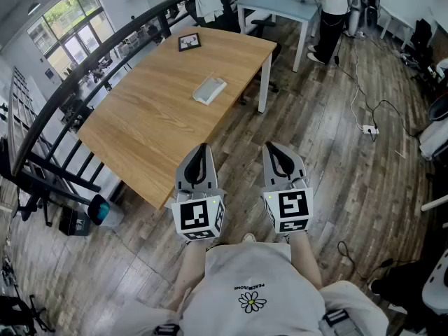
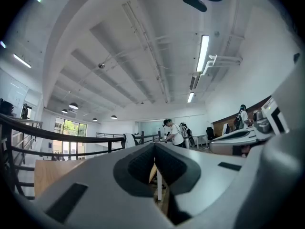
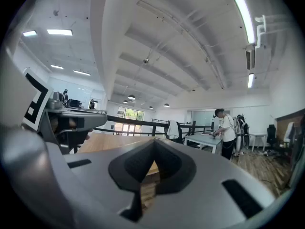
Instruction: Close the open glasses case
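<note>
Wooden table bears the glasses case near its middle, long axis slanting near-left to far-right; its inside is too small to read. Well short of it, the left gripper and right gripper have jaws pressed together, empty.

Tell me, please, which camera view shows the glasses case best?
The head view: the glasses case lies in plain sight on the wooden table, seen from above. Both gripper views look level across the room and do not show it.
</note>
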Demonstrator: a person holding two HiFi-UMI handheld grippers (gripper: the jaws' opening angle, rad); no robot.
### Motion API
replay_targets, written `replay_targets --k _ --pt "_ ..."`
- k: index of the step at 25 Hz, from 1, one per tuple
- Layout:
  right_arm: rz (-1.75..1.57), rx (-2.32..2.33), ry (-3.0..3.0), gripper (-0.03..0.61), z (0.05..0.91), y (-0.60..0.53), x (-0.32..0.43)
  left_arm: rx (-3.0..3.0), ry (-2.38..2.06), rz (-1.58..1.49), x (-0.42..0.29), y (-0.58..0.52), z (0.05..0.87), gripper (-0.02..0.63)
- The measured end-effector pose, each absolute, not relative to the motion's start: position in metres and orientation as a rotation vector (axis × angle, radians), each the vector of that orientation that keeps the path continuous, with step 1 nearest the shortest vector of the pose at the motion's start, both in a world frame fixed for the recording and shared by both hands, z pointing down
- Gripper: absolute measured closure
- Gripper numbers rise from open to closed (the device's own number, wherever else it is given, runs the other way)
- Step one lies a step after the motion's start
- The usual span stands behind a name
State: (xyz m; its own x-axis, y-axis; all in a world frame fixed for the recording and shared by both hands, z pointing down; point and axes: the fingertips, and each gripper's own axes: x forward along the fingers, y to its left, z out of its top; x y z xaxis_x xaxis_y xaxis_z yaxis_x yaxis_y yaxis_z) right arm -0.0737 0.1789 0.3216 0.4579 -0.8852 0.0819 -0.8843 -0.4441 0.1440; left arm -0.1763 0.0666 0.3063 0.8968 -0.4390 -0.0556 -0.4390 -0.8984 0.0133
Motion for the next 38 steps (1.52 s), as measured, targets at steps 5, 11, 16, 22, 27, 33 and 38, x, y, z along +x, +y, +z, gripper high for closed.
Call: replay_targets --k 5,11,16,22,27,33,38 --pt "-0.027 2.505 -1.567 0.574 0.324 0.173 -0.068 3.061 -0.739 -0.091 -0.17 0.061 0.308 0.595" --pt "-0.036 2.475 -1.605 0.574 0.323 0.166 -0.07 3.064 -0.757 -0.067 -0.167 0.061 0.313 0.597" --pt "-0.073 2.483 -1.66 0.574 0.316 0.168 -0.069 3.071 -0.772 -0.064 -0.164 0.062 0.311 0.597" --pt "-0.002 2.512 -1.691 0.572 0.328 0.169 -0.066 3.094 -0.803 -0.025 -0.169 0.067 0.313 0.597" --pt "0.04 2.482 -1.735 0.572 0.34 0.159 -0.064 3.066 -0.856 -0.006 -0.172 0.053 0.323 0.597" --pt "0.037 2.416 -1.776 0.572 0.358 0.145 -0.049 3.052 -0.877 -0.016 -0.149 0.037 0.338 0.597" --pt "0.002 2.387 -1.81 0.572 0.365 0.116 -0.023 3.083 -0.88 -0.037 -0.117 0.013 0.343 0.597"
